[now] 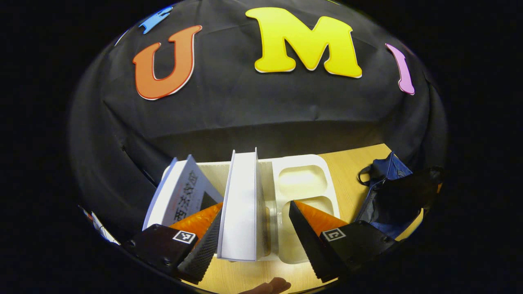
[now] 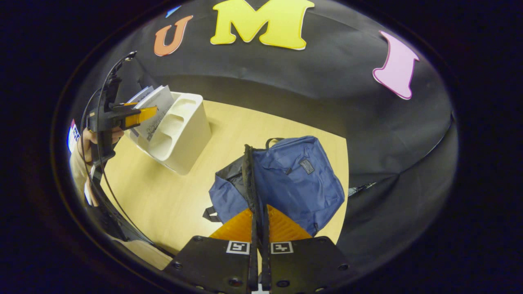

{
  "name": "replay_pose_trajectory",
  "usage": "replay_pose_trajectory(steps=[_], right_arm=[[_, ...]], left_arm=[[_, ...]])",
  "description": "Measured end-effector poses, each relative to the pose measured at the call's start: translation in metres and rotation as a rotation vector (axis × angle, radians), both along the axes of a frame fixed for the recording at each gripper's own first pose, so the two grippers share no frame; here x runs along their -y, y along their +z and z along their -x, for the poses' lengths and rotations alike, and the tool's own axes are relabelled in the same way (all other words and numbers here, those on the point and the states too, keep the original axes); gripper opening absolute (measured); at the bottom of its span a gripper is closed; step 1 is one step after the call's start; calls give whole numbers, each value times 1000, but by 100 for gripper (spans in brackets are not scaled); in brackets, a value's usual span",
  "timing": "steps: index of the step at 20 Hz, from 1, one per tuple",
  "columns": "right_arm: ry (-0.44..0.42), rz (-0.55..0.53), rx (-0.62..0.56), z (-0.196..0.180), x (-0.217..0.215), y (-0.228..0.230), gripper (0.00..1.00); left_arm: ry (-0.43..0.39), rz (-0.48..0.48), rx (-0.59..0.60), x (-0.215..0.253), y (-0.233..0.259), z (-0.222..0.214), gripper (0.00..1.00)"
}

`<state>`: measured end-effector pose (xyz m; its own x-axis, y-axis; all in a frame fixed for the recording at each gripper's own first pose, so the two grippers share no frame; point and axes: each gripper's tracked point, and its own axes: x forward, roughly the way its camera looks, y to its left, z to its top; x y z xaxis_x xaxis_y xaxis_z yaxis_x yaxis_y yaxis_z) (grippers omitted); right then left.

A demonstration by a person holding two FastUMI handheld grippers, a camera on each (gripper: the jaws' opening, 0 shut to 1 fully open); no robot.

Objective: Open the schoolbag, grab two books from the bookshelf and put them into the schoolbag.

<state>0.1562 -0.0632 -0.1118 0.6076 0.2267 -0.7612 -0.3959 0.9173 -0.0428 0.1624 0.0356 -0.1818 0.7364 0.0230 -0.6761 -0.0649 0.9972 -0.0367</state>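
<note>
The left gripper stands with its fingers spread wide on either side of an upright white book, neither finger pressing on it as far as I can see. Just beyond its left finger a second book with a grey printed cover leans aslant, and both books sit in the white bookshelf, whose empty slots lie ahead to the gripper's right. The right gripper is closed tight on the dark opening edge of the blue schoolbag, which lies on the wooden bench straight ahead. Farther off to its left, a hand holds the other gripper at the bookshelf.
</note>
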Motion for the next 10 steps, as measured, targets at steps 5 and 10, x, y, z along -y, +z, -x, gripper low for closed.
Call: replay_pose_trajectory(steps=[5, 10], right_arm=[[-12, -9, -7, -3, 7, 5, 4], [-9, -16, -4, -3, 12, 6, 4]], left_arm=[[17, 29, -87, -8, -12, -8, 77], [5, -14, -143, -13, -19, -10, 48]])
